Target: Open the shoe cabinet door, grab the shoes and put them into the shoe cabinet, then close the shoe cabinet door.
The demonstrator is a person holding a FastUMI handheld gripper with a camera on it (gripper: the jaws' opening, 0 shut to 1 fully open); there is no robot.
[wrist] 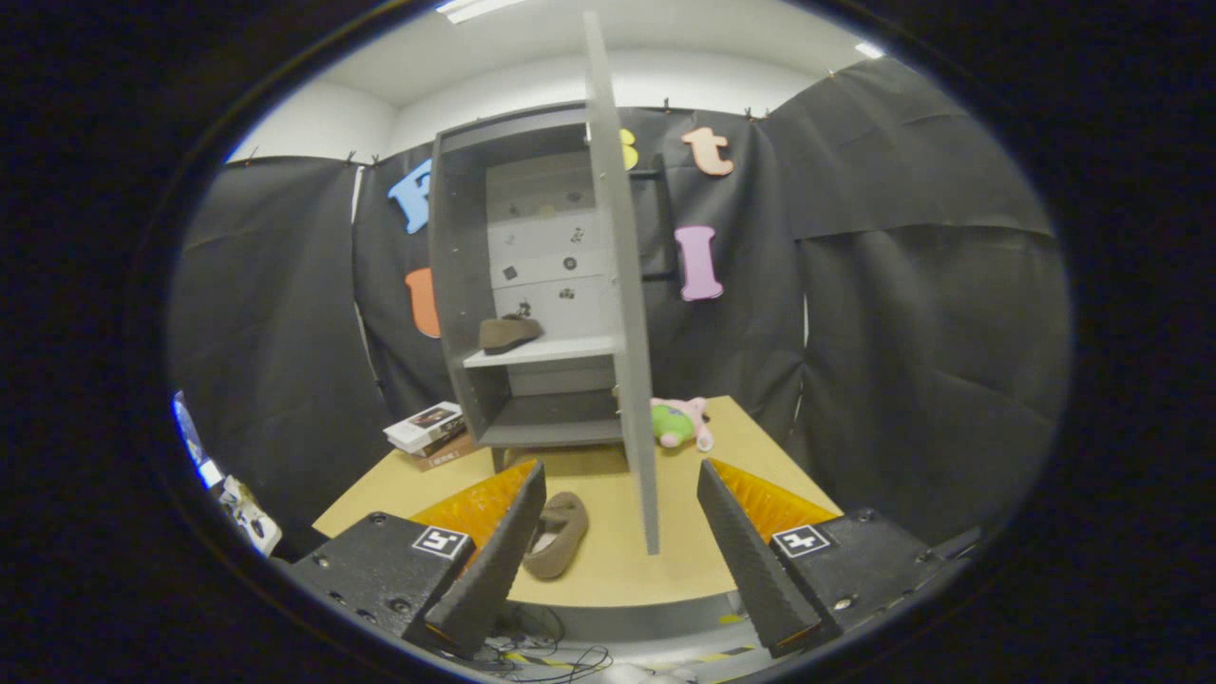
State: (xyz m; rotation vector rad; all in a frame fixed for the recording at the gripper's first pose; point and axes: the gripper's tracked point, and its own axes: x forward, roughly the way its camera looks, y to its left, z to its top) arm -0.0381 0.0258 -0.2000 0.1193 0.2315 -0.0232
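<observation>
Claw [617,541] is spread and empty; second shoe [558,534] lies on the tabletop [608,570] just ahead by the left finger, so pinch its soft, light upper at the stiffer heel rim.

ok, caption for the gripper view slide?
Open claw faces cabinet, door open; one shoe shelved, one on table.

open door [622,285] edge-on ahead, shelf [541,351] reachable beside it

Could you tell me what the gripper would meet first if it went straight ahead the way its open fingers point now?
Probably the edge of the open cabinet door, which juts toward the open gripper between its fingers. The brown shoe lies lower, near one finger; depth is uncertain.
</observation>
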